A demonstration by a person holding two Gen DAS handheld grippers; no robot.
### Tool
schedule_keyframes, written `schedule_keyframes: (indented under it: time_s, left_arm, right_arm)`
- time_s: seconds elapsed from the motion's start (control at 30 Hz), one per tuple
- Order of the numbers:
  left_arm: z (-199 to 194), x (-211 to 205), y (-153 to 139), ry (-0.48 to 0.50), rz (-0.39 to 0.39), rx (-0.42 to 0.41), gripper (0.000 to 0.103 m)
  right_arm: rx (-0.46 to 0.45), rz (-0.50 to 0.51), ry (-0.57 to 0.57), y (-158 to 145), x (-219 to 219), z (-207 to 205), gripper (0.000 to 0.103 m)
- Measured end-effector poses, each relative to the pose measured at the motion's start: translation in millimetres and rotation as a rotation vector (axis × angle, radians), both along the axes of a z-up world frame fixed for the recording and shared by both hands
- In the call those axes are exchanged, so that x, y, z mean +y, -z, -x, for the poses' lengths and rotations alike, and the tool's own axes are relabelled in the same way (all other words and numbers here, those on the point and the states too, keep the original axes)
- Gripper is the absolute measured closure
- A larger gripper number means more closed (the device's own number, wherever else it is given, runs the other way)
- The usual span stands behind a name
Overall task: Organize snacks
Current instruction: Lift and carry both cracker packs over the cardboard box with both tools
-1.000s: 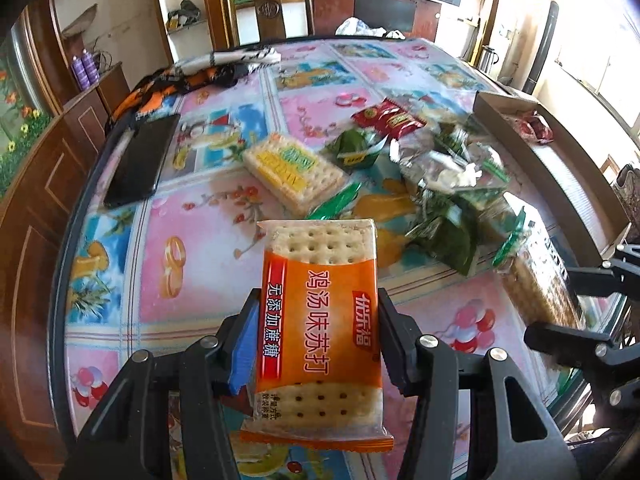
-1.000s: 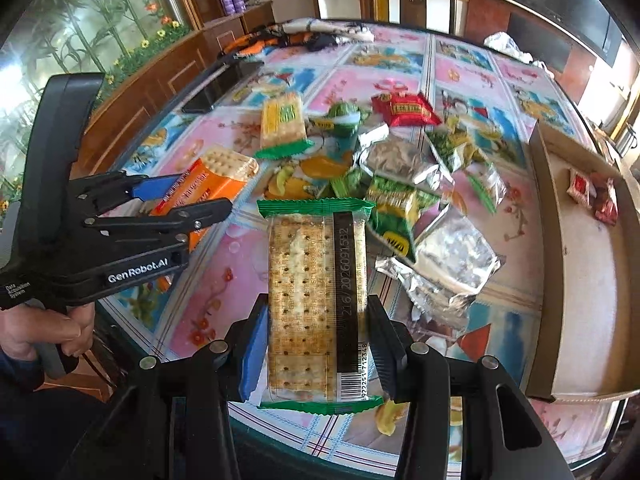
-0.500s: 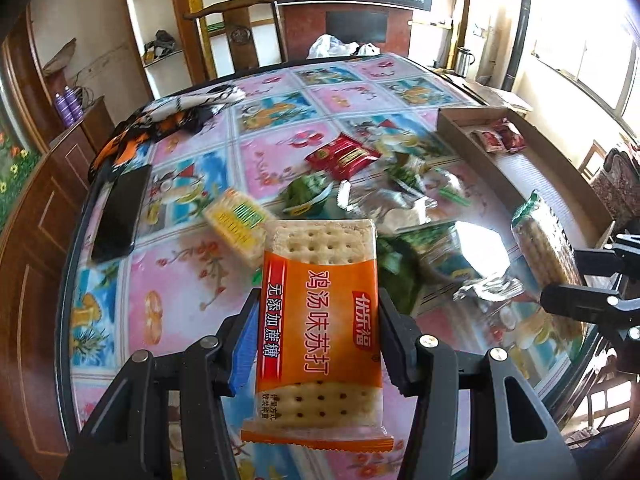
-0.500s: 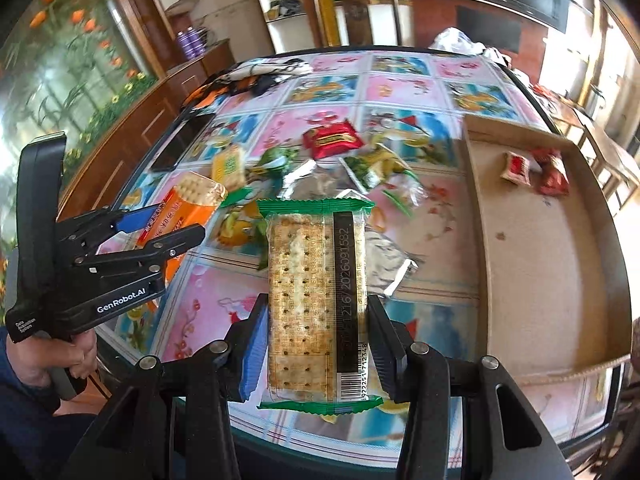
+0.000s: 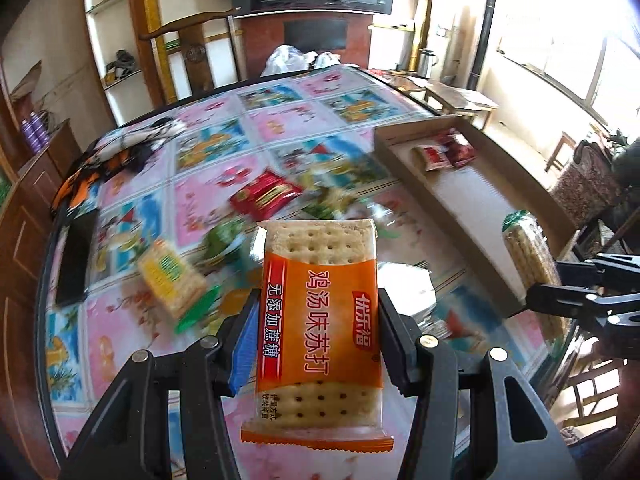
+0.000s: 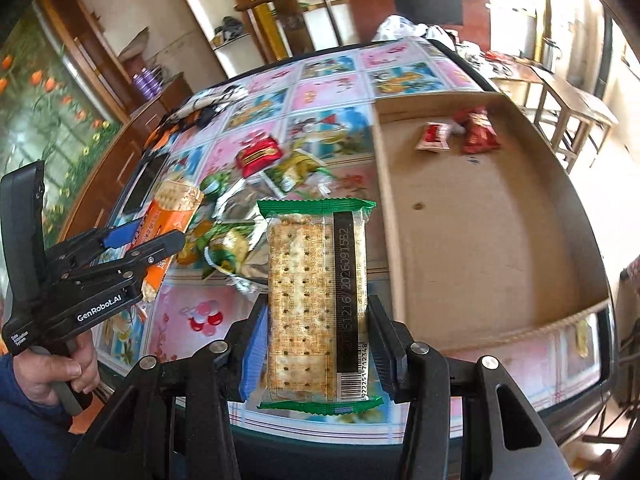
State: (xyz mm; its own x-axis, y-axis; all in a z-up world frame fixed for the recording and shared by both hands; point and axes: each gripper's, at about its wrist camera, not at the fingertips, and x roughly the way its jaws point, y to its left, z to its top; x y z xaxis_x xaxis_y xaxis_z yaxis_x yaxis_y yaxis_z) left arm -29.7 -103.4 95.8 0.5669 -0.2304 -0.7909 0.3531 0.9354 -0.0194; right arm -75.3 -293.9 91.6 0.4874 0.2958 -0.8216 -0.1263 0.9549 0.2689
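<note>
My left gripper (image 5: 318,332) is shut on an orange cracker pack (image 5: 320,320), held above the near part of the table. My right gripper (image 6: 316,332) is shut on a green-edged cracker pack (image 6: 316,300), held up near the left wall of the cardboard tray (image 6: 480,240). In the left wrist view the green-edged pack (image 5: 528,256) and right gripper show at the far right by the tray (image 5: 472,208). The right wrist view shows the orange pack (image 6: 168,216) and left gripper (image 6: 136,240) at the left, with a hand on the handle. Two red packets (image 6: 456,136) lie in the tray's far end.
Several loose snacks lie on the patterned table (image 6: 328,92): a red packet (image 5: 264,196), a yellow cracker pack (image 5: 172,276), green and silver bags (image 6: 228,240). A black phone (image 5: 74,256) lies at the left edge. A chair (image 5: 192,48) and cabinets stand behind.
Both grippers have moved rightward and slightly up with their packs. The tray now fills more of the right wrist view, and the snack pile has slid left.
</note>
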Motion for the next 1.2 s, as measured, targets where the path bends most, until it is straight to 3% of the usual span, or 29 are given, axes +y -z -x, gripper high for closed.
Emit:
schedule_keyframes:
  time_s: [0.3,0.6,0.87,1.2]
  left_arm:
    - [-17.3,-66.6,-12.6,0.111,0.06,0.027,0.051]
    - [-41.2,-135.1,-3.2,0.179,0.096,0.101,0.051]
    - [-71.4,-177.0,25.1,0.154,0.1,0.179,0.051]
    - [-97.2,-212.4,57.5,0.122,0.06,0.225,0.051]
  right_arm:
    - [0.001,-0.012,0.105,-8.5,-53.8,1.5,0.053]
    - [0.017,0.009,0.197,-8.1,-110.1,-20.7,0.053]
    - [0.048,0.022,0.198,1.2,-141.4,-64.0,0.053]
    - [0.147,0.031,0.178,40.4,-159.8,-120.2,0.053]
